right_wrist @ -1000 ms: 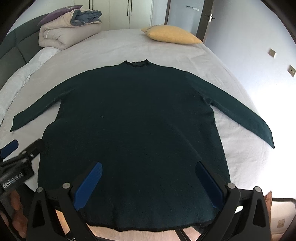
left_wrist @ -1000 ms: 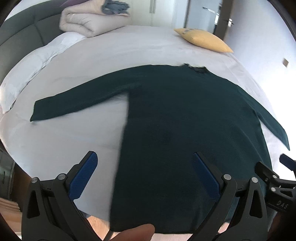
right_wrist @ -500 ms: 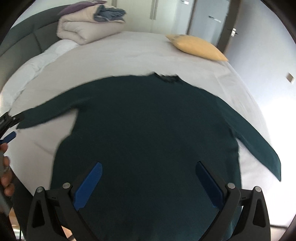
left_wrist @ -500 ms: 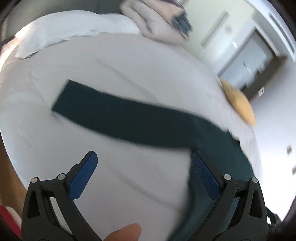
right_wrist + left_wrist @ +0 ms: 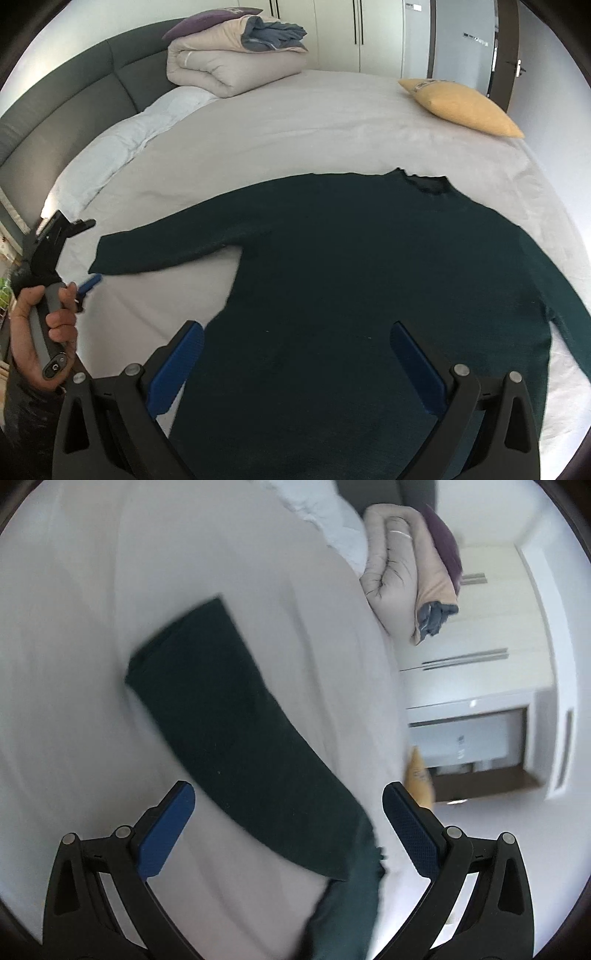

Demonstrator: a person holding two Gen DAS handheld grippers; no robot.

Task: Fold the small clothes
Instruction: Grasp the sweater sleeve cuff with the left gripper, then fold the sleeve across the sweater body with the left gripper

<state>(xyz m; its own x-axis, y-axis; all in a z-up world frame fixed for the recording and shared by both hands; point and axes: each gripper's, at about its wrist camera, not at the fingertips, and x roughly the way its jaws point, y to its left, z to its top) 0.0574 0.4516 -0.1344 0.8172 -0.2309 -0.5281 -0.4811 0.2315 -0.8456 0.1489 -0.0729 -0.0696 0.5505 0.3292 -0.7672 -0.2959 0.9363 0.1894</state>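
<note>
Left wrist view: tilted and blurred. Left gripper spread wide, both blue pads bare, nothing held. Between and beyond them, the dark green sweater's sleeve lying flat on the pale bed sheet, cuff end farthest from the camera, the rest of the garment running off under the lower edge. At upper right, a folded beige duvet with a purple cushion against it; lower down, a sliver of yellow pillow past the bed's edge line.

Right wrist view: right gripper also wide apart, gripping nothing, poised over the lower body of the dark green sweater. Garment spread flat, front up, collar pointing away, 1 sleeve stretched toward the left, the other running off at right. Near that left cuff, but not touching it, the left gripper, held by the person's left hand at the frame's left side. Farther back on the bed: the folded beige duvet topped with the purple cushion and blue bedding, a yellow pillow at right, grey headboard at left.
</note>
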